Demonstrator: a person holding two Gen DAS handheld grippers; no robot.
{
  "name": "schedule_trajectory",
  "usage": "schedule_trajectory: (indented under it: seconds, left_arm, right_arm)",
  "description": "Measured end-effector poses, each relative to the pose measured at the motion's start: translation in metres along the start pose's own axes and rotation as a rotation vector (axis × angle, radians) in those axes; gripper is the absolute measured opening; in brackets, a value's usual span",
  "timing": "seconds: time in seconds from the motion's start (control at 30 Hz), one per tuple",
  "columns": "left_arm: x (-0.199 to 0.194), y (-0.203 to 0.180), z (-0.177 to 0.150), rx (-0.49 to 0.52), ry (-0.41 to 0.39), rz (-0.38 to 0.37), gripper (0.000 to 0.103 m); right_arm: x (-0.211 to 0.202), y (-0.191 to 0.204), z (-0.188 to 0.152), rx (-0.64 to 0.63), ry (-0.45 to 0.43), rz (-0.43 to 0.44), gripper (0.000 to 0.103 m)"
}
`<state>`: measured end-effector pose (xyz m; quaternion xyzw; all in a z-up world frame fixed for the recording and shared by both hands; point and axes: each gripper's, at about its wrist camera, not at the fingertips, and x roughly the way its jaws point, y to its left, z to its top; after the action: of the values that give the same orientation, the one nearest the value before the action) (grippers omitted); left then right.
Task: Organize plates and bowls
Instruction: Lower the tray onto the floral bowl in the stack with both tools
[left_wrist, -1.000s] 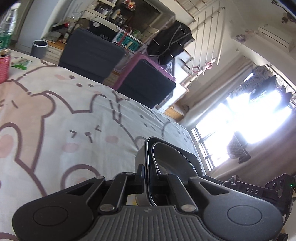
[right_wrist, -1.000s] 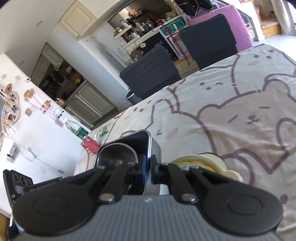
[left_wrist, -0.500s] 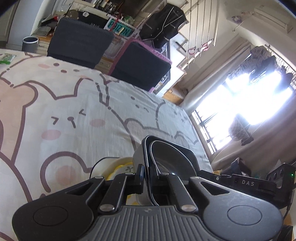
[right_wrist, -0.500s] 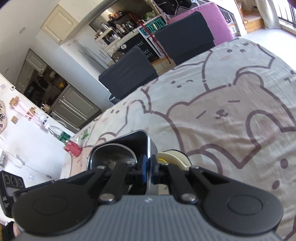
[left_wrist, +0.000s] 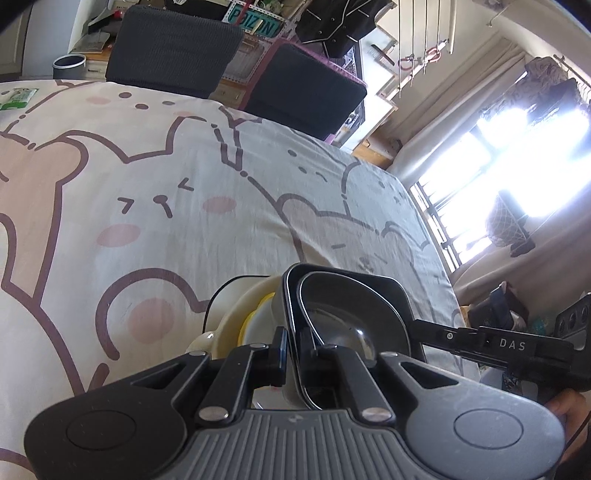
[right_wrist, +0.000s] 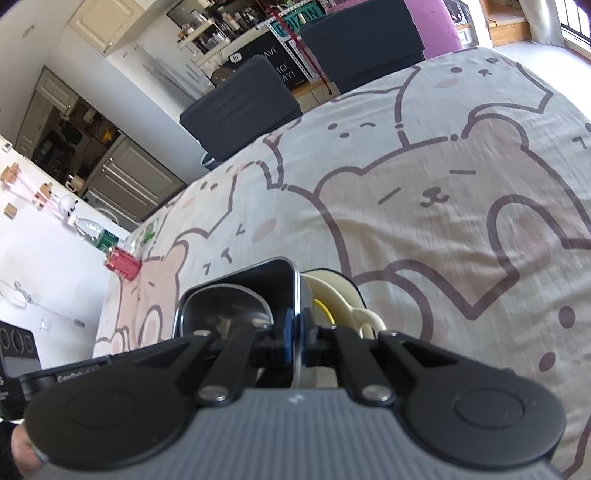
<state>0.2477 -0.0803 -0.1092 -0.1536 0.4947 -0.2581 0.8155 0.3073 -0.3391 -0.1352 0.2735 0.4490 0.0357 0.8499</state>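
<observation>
1. Both grippers carried one dark square bowl (left_wrist: 351, 314) between them, so the step in hand looked like stacking: the bowl hung just above a cream dish (left_wrist: 236, 314) with a yellow inner rim.
2. The left gripper (left_wrist: 291, 354) was pinched narrow on the bowl's left wall; the right gripper (right_wrist: 295, 336) was pinched the same way on the opposite wall.
3. The cream dish lay beyond and under the fingertips, partly hidden by the bowl; whether they touched could not be told.
4. The next move, as I judged it, called for a level, centred set-down into the dish, then both grips released together.
5. A bear-print cloth (left_wrist: 184, 184) covered the table ahead of the fingers.
6. Far beyond stood two dark chairs (left_wrist: 173, 48), a bright window (left_wrist: 517, 166), and a water bottle (right_wrist: 94, 234).
</observation>
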Motion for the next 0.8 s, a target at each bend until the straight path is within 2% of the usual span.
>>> schedule_trajectory:
  seconds: [0.53, 0.8]
  left_arm:
    - [0.004, -0.002, -0.007, 0.048, 0.056, 0.043, 0.007]
    - [0.003, 0.000, -0.006, 0.046, 0.057, 0.045, 0.007]
  right_arm:
    - [0.007, 0.003, -0.001, -0.025, 0.069, -0.031, 0.008]
    - [0.014, 0.006, -0.002, -0.041, 0.096, -0.052, 0.009]
